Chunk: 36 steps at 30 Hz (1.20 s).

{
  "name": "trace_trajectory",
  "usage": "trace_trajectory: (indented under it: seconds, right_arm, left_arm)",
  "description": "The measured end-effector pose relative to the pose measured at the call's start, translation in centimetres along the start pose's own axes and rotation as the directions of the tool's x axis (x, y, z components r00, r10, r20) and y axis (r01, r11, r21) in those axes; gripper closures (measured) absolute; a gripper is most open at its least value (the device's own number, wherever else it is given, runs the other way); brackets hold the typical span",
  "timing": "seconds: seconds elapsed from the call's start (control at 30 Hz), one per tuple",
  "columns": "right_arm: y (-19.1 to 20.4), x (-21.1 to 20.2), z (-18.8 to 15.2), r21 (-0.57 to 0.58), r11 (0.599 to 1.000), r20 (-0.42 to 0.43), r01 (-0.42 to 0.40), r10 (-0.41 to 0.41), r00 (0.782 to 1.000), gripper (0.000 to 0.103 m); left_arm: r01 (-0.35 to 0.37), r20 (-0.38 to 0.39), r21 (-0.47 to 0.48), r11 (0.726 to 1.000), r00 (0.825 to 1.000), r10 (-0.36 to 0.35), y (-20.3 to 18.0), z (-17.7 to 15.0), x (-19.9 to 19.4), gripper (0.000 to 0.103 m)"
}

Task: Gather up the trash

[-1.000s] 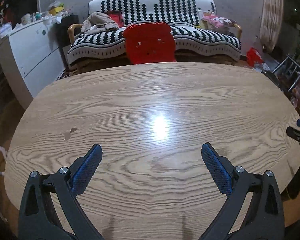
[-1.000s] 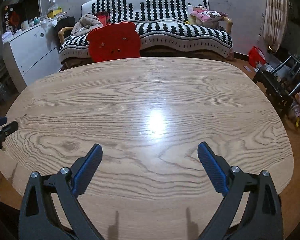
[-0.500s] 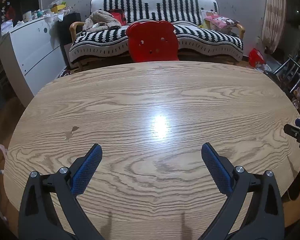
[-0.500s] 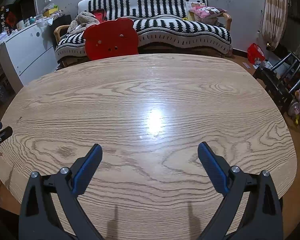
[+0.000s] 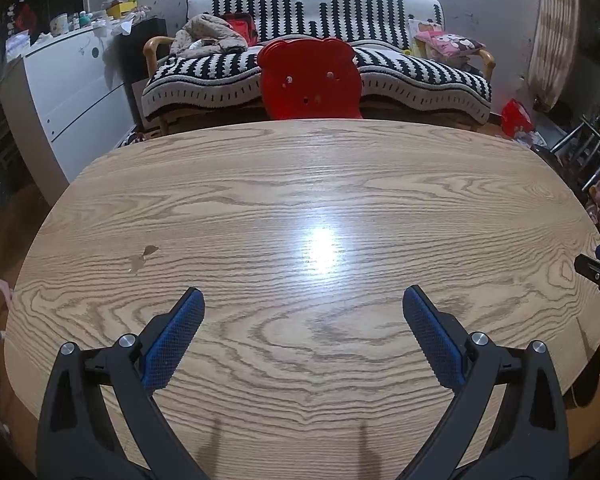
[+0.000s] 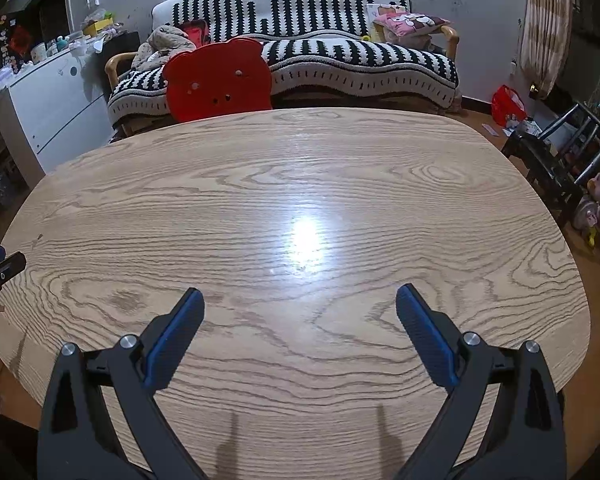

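Both the left gripper [image 5: 303, 300] and right gripper [image 6: 300, 300] hang over the wooden table [image 5: 300, 184] with fingers spread wide, gripping nothing. Can't spot any trash on it. Clutter on the white cabinet [image 5: 72, 92] is too small to read any labels.

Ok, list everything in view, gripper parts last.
table: one, light wood grain, under both grippers, small stain at left.
bear-shaped chair back: one, red, behind the table's far edge.
sofa: one, black-and-white striped cover, against the wall.
cushion: one, pink, sofa's right end.
clothes heap: one, beige, sofa's left end.
cabinet: one, white, left wall, clutter on top.
bag: one, red, floor at right.
left gripper: blue pads, open.
right gripper: blue pads, open.
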State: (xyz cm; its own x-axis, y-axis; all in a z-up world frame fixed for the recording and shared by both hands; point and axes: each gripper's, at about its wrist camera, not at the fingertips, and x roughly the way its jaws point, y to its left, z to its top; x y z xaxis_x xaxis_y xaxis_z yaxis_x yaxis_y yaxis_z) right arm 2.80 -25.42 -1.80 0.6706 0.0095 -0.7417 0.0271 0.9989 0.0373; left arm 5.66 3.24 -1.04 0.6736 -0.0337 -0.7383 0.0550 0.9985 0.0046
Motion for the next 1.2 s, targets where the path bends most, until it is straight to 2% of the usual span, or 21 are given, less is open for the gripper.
trace_trajectory:
  seconds: [1.2]
  right_arm:
    - [-0.27, -0.22, -0.11, 0.003, 1.000, -0.001, 0.005, -0.005, 1.000, 0.010]
  left_arm:
    - [0.003, -0.021, -0.021, 1.000, 1.000, -0.004, 0.68, -0.27, 0.29, 0.007]
